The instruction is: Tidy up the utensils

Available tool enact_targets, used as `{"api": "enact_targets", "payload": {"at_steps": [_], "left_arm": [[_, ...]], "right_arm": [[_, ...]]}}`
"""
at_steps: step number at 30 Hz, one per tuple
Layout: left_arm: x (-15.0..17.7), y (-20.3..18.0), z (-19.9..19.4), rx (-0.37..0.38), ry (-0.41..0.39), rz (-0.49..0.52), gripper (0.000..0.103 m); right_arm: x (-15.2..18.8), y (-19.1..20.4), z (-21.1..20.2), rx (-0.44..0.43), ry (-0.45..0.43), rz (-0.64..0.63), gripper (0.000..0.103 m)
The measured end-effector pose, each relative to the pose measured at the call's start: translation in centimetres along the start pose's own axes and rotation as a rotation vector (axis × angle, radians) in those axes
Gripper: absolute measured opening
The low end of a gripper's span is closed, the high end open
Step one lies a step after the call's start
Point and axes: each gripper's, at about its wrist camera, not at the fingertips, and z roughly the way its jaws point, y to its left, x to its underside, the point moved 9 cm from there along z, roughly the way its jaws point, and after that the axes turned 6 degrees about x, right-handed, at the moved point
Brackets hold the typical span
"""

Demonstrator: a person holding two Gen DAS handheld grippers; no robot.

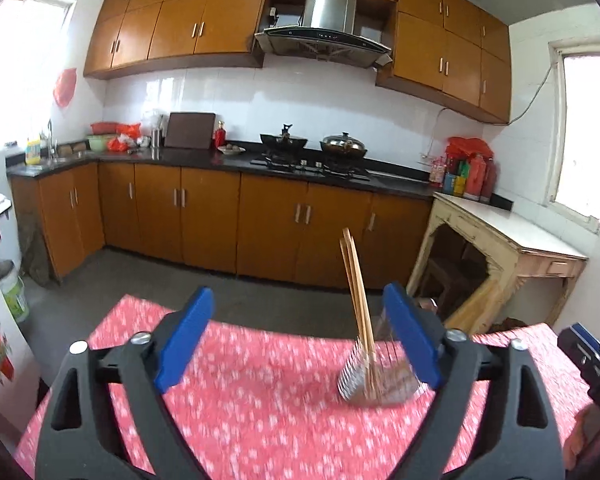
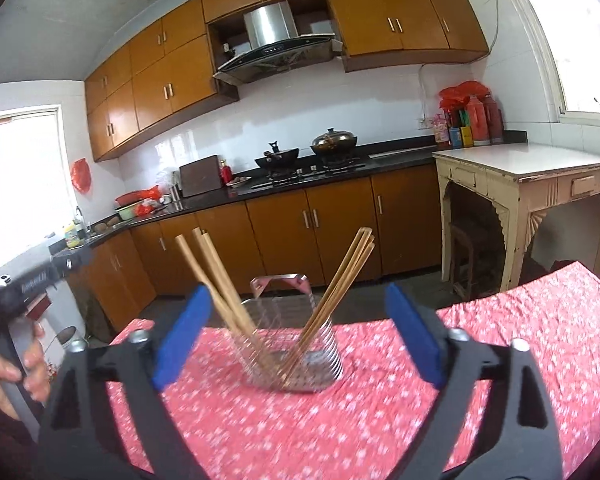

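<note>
Two bunches of chopsticks stand in my wire rack [image 2: 290,354], which sits on the red cloth [image 2: 340,432] near its far edge. One bunch [image 2: 224,296] leans left, the other [image 2: 332,300] leans right, and both rest their lower ends on the rack's perforated floor. My right claw [image 2: 296,336] is spread wide with nothing between its blue pads [image 2: 182,340]; the rack lies ahead of it, centred in the gap and apart from both pads. My left claw [image 1: 296,340] is likewise wide open and holds nothing; from its camera the rack [image 1: 380,376] lies just inside the right pad [image 1: 410,336], blurred, and I cannot tell whether it touches. That view shows only one bunch [image 1: 358,292], nearly upright, and at the right edge a bit of my other tool [image 1: 592,364]. My right view alone shows a pink stool [image 2: 280,282] on the floor beyond the rack, and my left hand [image 2: 16,364] gripping its handle at the left edge. Both views take in the counter with two pots on the stove [image 2: 312,170] and the cream side table [image 2: 528,168].
</note>
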Motion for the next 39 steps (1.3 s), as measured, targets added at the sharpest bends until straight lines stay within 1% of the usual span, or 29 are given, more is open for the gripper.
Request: {"api": "enact_targets", "payload": {"at_steps": [1, 2, 5, 7, 11, 13, 15, 18, 20, 22, 24, 29, 34, 39], "left_arm": [[1.0, 0.1, -0.8, 0.006, 0.000, -0.001, 0.093], [1.6, 0.1, -1.3, 0.006, -0.002, 0.000, 0.095], [4.1, 0.2, -2.8, 0.026, 0.015, 0.002, 0.098], [5.5, 0.4, -3.9, 0.033, 0.009, -0.012, 0.101], [7.2, 0.1, -5.6, 0.032, -0.009, 0.008, 0.101], [8.0, 0.0, -6.5, 0.009, -0.035, 0.031, 0.101], [8.8, 0.0, -7.2, 0.002, -0.044, 0.040, 0.101], [9.8, 0.1, -7.8, 0.008, -0.049, 0.022, 0.101], [10.4, 0.1, -8.1, 0.005, -0.049, 0.019, 0.101], [10.9, 0.1, -8.3, -0.023, -0.056, 0.035, 0.101], [11.7, -0.1, -8.7, -0.034, -0.060, 0.055, 0.101], [12.6, -0.6, -9.1, -0.029, -0.076, 0.076, 0.101], [13.1, -1.0, -9.9, -0.016, -0.103, 0.092, 0.101], [13.5, -1.4, -10.2, -0.022, -0.112, 0.124, 0.101]], "right_arm": [[0.5, 0.4, -0.7, -0.002, -0.003, -0.008, 0.099], [0.9, 0.8, -1.4, 0.000, -0.009, -0.020, 0.099], [2.6, 1.8, -3.4, 0.016, -0.020, -0.050, 0.099], [3.7, 2.2, -4.4, 0.019, -0.010, -0.049, 0.099], [5.7, 2.2, -5.8, 0.052, 0.002, -0.058, 0.099], [6.5, 2.1, -6.6, 0.075, -0.006, -0.069, 0.099], [7.2, 2.2, -7.4, 0.087, -0.017, -0.068, 0.099], [8.1, 2.4, -8.2, 0.092, -0.028, -0.062, 0.099], [8.6, 2.7, -8.7, 0.101, -0.043, -0.071, 0.099], [9.1, 3.2, -9.1, 0.110, -0.060, -0.088, 0.099], [9.5, 3.6, -9.5, 0.120, -0.077, -0.105, 0.099], [10.7, 4.1, -10.0, 0.109, -0.096, -0.107, 0.099], [11.5, 4.0, -10.6, 0.141, -0.132, -0.139, 0.099], [12.3, 3.3, -10.8, 0.139, -0.127, -0.126, 0.099]]}}
